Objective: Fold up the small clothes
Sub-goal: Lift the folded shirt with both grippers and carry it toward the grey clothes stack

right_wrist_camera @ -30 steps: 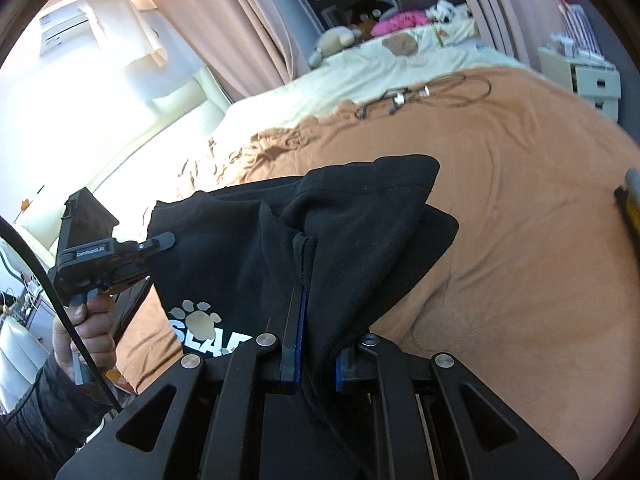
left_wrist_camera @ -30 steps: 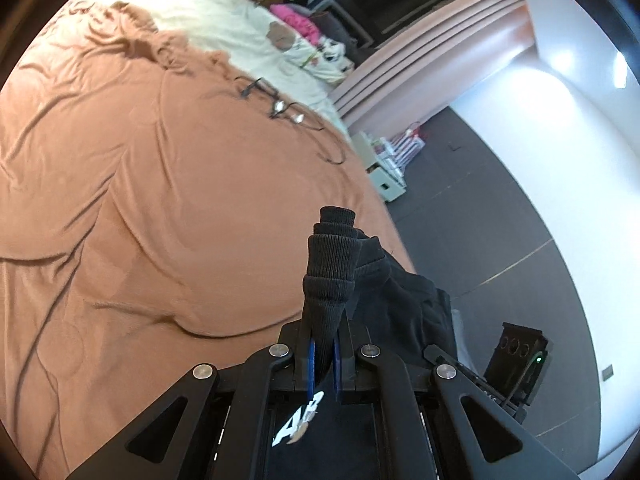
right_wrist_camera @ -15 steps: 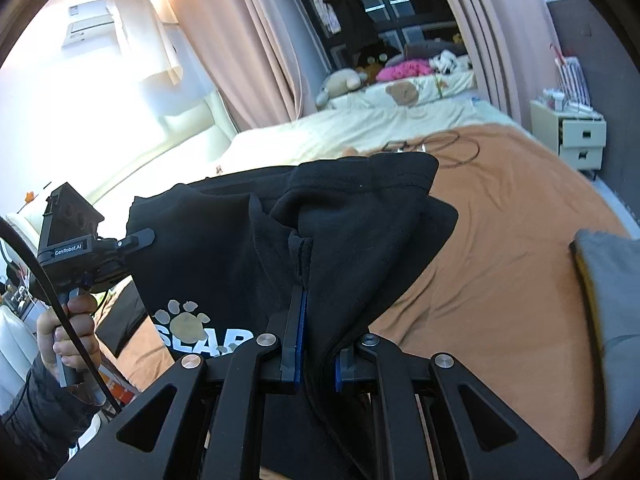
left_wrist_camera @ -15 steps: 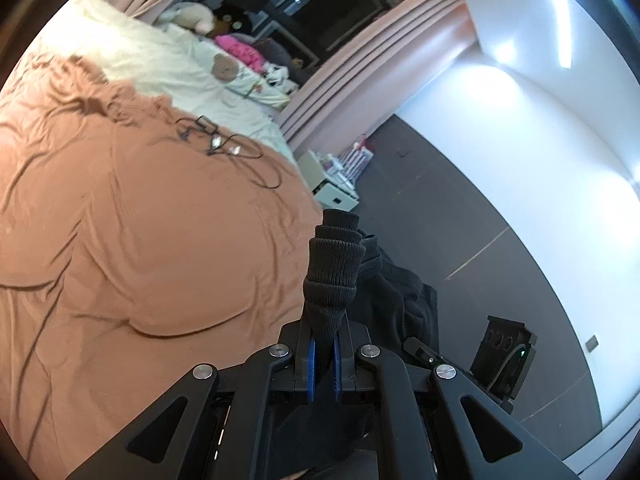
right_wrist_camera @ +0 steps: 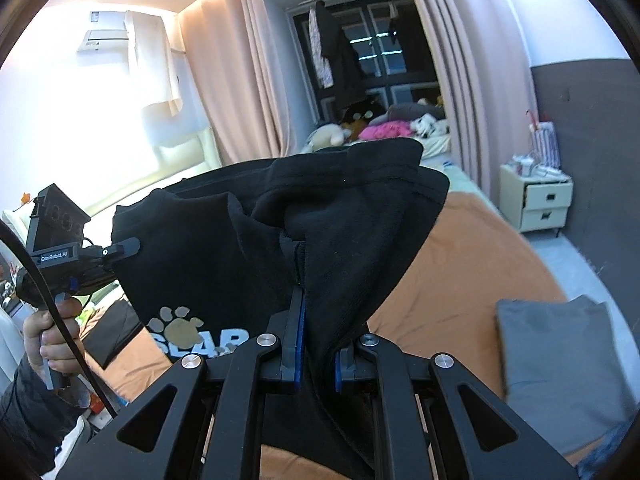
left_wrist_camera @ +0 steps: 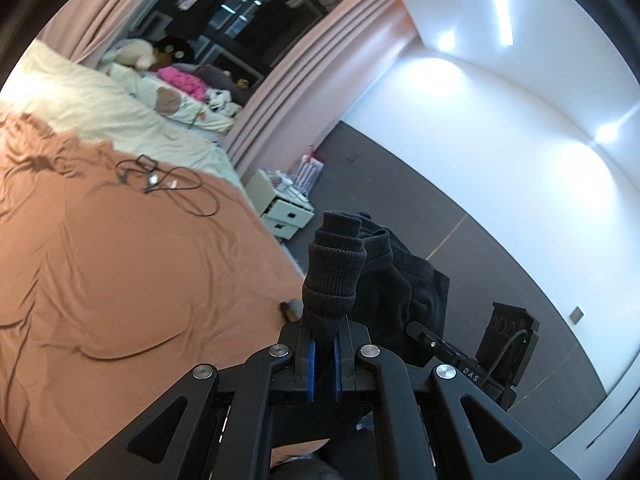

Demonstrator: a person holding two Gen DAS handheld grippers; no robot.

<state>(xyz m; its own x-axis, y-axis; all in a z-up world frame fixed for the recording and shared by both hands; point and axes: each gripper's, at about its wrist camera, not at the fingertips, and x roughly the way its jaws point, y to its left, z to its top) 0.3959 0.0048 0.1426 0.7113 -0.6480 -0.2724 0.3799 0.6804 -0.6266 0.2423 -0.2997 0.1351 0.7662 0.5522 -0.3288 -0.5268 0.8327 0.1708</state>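
Note:
A small black sweatshirt with a paw print and white letters hangs in the air between both grippers, above an orange bedspread. My left gripper is shut on a ribbed cuff that sticks up from its jaws. My right gripper is shut on a thick fold of the black fabric. In the right wrist view the left gripper shows at the far left, held by a hand, clamping the sweatshirt's edge. In the left wrist view the right gripper's body shows at lower right.
A folded grey garment lies on the bedspread at the right. Black cables lie on the bed further off. Plush toys and a cream sheet sit near the curtains. A white drawer unit stands beside the bed.
Both grippers have risen and tilted upward with the sweatshirt, so the bed sits lower in both views. The folded grey garment has come into sight at the right.

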